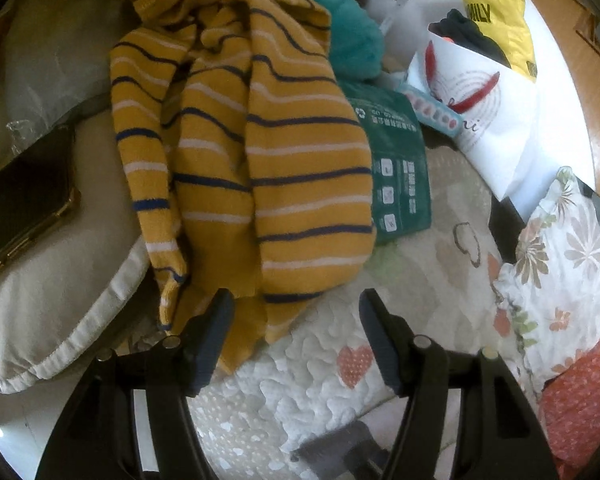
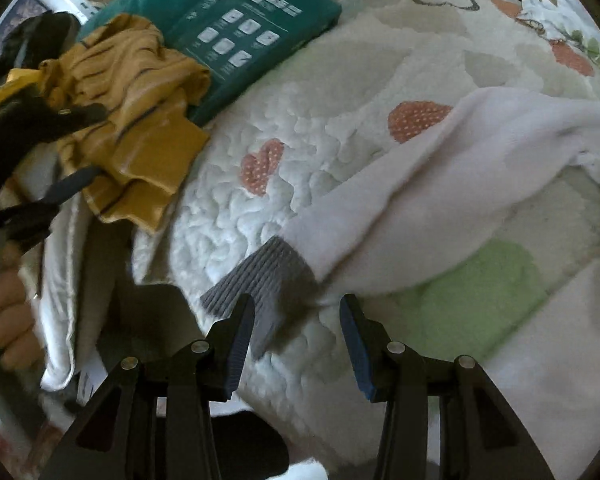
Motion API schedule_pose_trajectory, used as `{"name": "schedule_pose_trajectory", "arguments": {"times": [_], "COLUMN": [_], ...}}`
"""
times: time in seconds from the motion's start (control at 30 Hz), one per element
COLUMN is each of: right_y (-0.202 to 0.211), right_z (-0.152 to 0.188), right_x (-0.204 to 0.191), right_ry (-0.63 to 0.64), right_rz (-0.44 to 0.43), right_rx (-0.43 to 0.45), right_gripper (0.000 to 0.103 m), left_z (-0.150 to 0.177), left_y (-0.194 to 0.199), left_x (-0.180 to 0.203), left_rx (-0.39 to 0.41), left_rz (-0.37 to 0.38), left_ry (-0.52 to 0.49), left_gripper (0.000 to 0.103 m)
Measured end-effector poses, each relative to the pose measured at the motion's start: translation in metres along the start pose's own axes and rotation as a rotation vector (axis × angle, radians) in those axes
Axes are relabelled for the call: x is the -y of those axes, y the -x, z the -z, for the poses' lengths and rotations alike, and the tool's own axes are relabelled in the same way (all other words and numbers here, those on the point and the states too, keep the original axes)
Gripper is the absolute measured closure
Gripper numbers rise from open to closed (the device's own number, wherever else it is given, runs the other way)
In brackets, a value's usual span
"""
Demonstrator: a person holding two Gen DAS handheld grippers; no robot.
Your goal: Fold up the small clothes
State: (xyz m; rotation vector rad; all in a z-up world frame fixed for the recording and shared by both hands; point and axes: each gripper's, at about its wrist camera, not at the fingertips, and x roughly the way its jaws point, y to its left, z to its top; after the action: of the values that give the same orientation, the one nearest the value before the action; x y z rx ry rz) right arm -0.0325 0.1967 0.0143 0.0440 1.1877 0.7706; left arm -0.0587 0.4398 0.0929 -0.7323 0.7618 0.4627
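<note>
Right gripper fingers parted, nothing pinched; grey ribbed cuff of white knit sleeve lies between them, toward 11 o'clock. Sleeve's long axis runs toward 2 o'clock across quilted heart-print bedcover. Left gripper also released, empty; crumpled mustard striped knit top at its 12 o'clock, hem touching left finger. Right hand nearer white garment.

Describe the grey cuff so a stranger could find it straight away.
On the quilted heart-patterned bedspread lies a white knitted sleeve. At its lower end, just ahead of the open right gripper, is the grey ribbed cuff, the only grey piece there.
</note>
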Motion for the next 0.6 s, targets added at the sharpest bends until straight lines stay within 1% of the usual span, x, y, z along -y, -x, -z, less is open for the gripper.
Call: {"name": "schedule_pose_trajectory", "arguments": {"times": [0.03, 0.07, 0.1, 0.13, 0.17, 0.4, 0.47, 0.53, 0.6], "right_y": [-0.004, -0.006, -0.006, -0.006, -0.005, 0.003, 0.012, 0.030, 0.038], "right_z": [-0.002, -0.005, -0.005, -0.007, -0.007, -0.013, -0.015, -0.017, -0.019], "right_x": [0.000, -0.001, -0.001, -0.001, -0.001, 0.009, 0.013, 0.025, 0.036], "right_ry": [-0.005, -0.007, -0.009, -0.009, -0.010, -0.064, -0.091, -0.138, -0.183], "right_rz": [0.008, 0.011, 0.018, 0.026, 0.028, 0.007, -0.012, -0.032, -0.056], "right_rx": [0.010, 0.018, 0.030, 0.037, 0.042, 0.054, 0.091, 0.144, 0.169], "right_gripper": [0.054, 0.057, 0.061, 0.069, 0.072, 0.072, 0.072, 0.072, 0.072], "left_z": [0.000, 0.001, 0.001, 0.002, 0.002, 0.006, 0.006, 0.007, 0.007], "left_y": [0.000, 0.000, 0.000, 0.000, 0.000, -0.003, -0.003, -0.004, -0.004], "left_x": [0.001, 0.001, 0.003, 0.004, 0.006, 0.012, 0.011, 0.012, 0.013], "left_rx": [-0.003, -0.003, -0.004, -0.004, -0.005, -0.023, -0.023, -0.026, -0.032], "left_rz": [0.003, 0.005, 0.007, 0.009, 0.013, 0.027, 0.025, 0.028, 0.036], "left_ry": [-0.001, -0.003, -0.006, -0.008, -0.010, -0.015, -0.012, -0.005, -0.002], "left_gripper": [0.039, 0.039, 0.039, 0.039, 0.039, 0.039, 0.039, 0.039, 0.039]}}
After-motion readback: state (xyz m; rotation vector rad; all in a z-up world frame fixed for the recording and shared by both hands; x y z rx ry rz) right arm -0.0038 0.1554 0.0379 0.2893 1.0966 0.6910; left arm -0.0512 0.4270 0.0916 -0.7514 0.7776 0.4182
